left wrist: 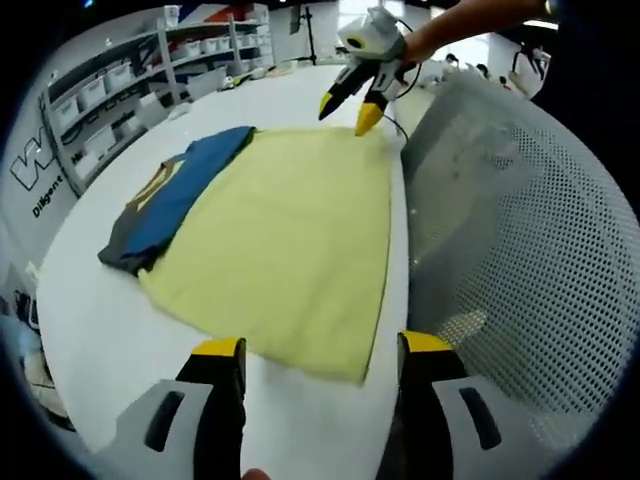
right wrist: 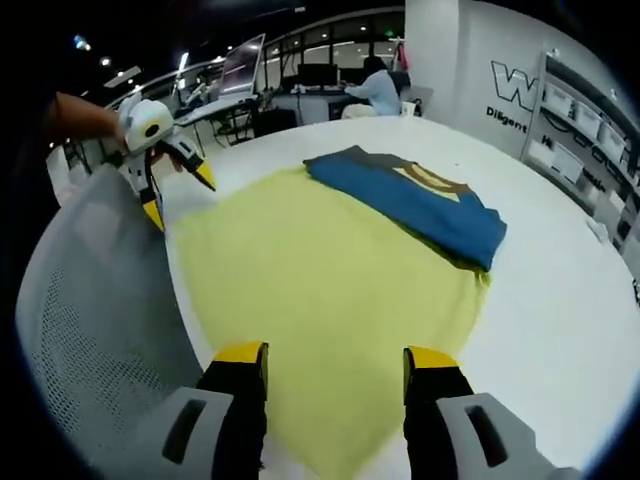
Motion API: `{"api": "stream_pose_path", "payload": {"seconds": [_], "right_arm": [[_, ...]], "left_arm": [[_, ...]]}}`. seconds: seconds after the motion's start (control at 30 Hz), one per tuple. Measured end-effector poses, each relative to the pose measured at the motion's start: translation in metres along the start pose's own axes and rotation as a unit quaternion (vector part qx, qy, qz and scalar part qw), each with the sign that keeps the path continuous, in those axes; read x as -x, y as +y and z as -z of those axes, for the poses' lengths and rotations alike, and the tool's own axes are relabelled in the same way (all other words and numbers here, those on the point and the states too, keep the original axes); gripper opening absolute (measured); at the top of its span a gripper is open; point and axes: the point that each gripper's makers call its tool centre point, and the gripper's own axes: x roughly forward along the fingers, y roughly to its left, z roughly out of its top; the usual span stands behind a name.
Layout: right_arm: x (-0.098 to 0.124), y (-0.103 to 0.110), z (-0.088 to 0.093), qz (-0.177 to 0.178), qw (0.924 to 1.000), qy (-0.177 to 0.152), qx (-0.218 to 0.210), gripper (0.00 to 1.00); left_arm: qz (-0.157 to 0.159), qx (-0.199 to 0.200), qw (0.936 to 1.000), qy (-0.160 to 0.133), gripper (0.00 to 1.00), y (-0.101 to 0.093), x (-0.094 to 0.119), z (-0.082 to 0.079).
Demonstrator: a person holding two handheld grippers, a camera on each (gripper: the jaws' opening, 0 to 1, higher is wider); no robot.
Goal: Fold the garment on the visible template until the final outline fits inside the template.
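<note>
on yellow template [left wrist: 290,250], folded blue garment [left wrist: 175,200]

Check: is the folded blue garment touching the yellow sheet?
Touching. In the right gripper view the blue garment lies overlapping the yellow sheet's far edge; the left gripper view shows the same overlap, no table visible between them.

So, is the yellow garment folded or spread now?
Spread: the yellow garment lies flat and open on the white table; a blue garment lies folded beside it.

Folded blue garment [left wrist: 172,197] on yellow template [left wrist: 290,240], white table [left wrist: 110,320]
</note>
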Motion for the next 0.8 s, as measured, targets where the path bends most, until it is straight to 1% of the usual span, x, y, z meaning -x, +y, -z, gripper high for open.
{"api": "stream_pose_path", "payload": {"seconds": [0.1,0.13,0.23,0.27,0.33,0.43,0.6,0.67,0.7,0.73,0.77,0.8], "right_arm": [[0.007,0.004,0.009,-0.018,0.9995,0.008,0.023,0.50],[0.010,0.006,0.013,-0.027,0.9991,0.012,0.031,0.50],[0.017,0.009,0.021,-0.037,0.9984,0.019,0.038,0.49],[0.018,0.010,0.023,-0.039,0.9982,0.020,0.040,0.49],[0.021,0.012,0.028,-0.048,0.9976,0.023,0.044,0.48],[0.025,0.016,0.036,-0.060,0.9955,0.033,0.065,0.46],[0.023,0.021,0.043,-0.082,0.9916,0.035,0.094,0.46],[0.020,0.022,0.045,-0.088,0.9898,0.037,0.106,0.46],[0.019,0.023,0.045,-0.090,0.9889,0.037,0.112,0.46],[0.019,0.024,0.045,-0.094,0.9876,0.036,0.120,0.45],[0.018,0.025,0.050,-0.095,0.9835,0.050,0.145,0.44],[0.017,0.026,0.051,-0.097,0.9817,0.053,0.155,0.42]], "left_arm": [[-0.009,-0.011,0.9999,0.003,0.55,0.000,-0.002,-0.006],[-0.010,-0.010,0.9999,0.007,0.55,-0.001,-0.003,-0.006],[-0.004,-0.008,0.9998,0.020,0.52,-0.006,-0.007,-0.005],[-0.001,-0.015,0.9993,0.033,0.51,-0.008,-0.009,-0.003],[-0.001,-0.025,0.9988,0.042,0.49,-0.010,-0.009,-0.003],[-0.004,-0.020,0.9986,0.049,0.47,-0.009,-0.010,-0.003],[-0.008,-0.011,0.9971,0.074,0.41,-0.012,-0.007,0.004],[-0.012,-0.017,0.9964,0.082,0.41,-0.014,-0.006,0.007],[-0.011,-0.022,0.9956,0.091,0.41,-0.016,-0.006,0.012],[-0.011,-0.024,0.9948,0.098,0.41,-0.017,-0.007,0.015],[-0.010,-0.026,0.9940,0.106,0.40,-0.017,-0.007,0.019],[-0.009,-0.023,0.9950,0.097,0.40,-0.017,-0.007,0.017]]}}
